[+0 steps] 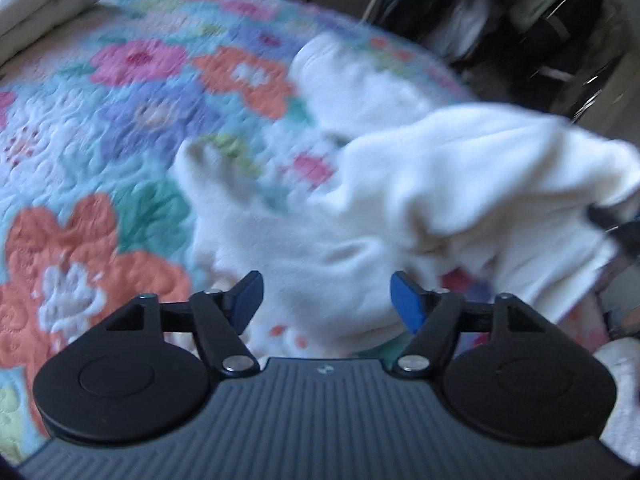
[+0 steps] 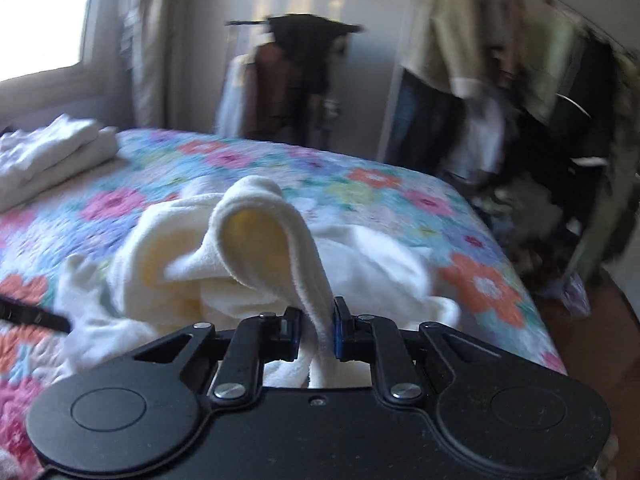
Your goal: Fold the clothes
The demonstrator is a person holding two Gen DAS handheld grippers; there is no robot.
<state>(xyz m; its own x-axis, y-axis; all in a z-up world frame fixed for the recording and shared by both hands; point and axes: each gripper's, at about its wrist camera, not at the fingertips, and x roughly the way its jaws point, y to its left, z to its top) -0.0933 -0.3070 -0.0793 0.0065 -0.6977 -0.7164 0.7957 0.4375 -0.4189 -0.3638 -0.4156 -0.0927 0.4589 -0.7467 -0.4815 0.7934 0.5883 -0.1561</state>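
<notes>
Pinched in my right hand-held gripper [image 2: 316, 328]: a hem fold of the cream fleece garment [image 2: 248, 248], crumpled near the bed's [image 2: 400, 184] right edge. Left hand-held gripper [image 1: 326, 300] open above it. Soft, light, limp, likely sags; better grasped at hems or corners.

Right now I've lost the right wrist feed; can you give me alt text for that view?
The right hand-held gripper is shut on a fold of the cream fleece garment, lifting it in a loop above the floral quilt. More folded white fabric lies at the bed's far left, and hanging clothes blur in the background.
</notes>
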